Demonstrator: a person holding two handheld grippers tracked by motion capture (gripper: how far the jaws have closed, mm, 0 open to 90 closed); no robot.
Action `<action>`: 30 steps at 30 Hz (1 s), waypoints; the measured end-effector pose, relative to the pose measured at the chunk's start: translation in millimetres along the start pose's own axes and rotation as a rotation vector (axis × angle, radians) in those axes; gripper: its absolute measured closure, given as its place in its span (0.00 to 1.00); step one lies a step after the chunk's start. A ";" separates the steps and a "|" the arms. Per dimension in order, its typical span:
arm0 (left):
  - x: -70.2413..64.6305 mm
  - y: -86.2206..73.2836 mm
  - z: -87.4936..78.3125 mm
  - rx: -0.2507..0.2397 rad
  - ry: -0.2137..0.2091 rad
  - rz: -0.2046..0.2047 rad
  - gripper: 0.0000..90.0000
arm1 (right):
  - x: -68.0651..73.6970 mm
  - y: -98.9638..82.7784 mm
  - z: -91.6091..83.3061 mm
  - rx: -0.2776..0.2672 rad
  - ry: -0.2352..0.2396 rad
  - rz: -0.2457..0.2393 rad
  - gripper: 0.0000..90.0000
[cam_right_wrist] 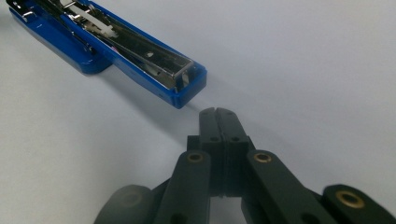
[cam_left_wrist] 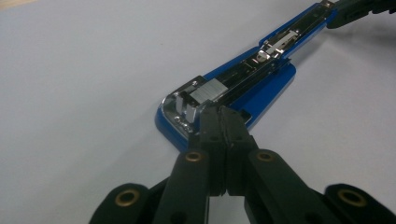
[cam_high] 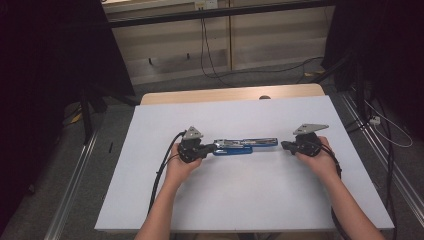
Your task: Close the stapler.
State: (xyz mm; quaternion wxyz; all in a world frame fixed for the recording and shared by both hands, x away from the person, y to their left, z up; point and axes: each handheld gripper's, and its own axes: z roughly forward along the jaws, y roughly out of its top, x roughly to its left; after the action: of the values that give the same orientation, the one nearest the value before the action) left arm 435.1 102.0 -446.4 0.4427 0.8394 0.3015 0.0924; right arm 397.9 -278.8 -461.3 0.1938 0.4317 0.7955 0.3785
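A blue stapler (cam_high: 245,145) lies swung open flat on the white tabletop (cam_high: 225,200), its metal staple channel facing up. My left gripper (cam_high: 214,146) is at the stapler's left, hinge end. In the left gripper view its jaws are pressed together with nothing between them, and the gripper (cam_left_wrist: 223,112) rests its tips against the stapler's (cam_left_wrist: 261,70) chrome hinge. My right gripper (cam_high: 283,145) sits just off the stapler's right end. In the right gripper view this gripper (cam_right_wrist: 217,112) is shut too, a small gap away from the stapler's (cam_right_wrist: 135,46) blue tip.
White sheet stretches widely in front of and behind the stapler. A wooden table edge (cam_high: 225,95) shows at the far side. Cables (cam_high: 210,60) run over the floor beyond, dark stands flank both sides, and a metal rail (cam_high: 380,165) runs along the right.
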 end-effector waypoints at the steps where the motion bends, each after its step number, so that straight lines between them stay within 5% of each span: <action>1: -0.8 -0.6 1.4 0.002 0.003 -0.003 1.00 | 0.3 0.1 0.2 0.001 0.001 0.000 1.00; 30: 1.9 -5.9 11.3 -0.010 0.019 0.012 1.00 | 4.4 2.9 3.0 0.008 0.034 -0.015 1.00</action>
State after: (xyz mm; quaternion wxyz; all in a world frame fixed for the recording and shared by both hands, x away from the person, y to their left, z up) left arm 438.9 97.9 -458.0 0.4432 0.8382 0.3001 0.1046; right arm 399.0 -272.9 -460.9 0.1811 0.4201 0.8033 0.3813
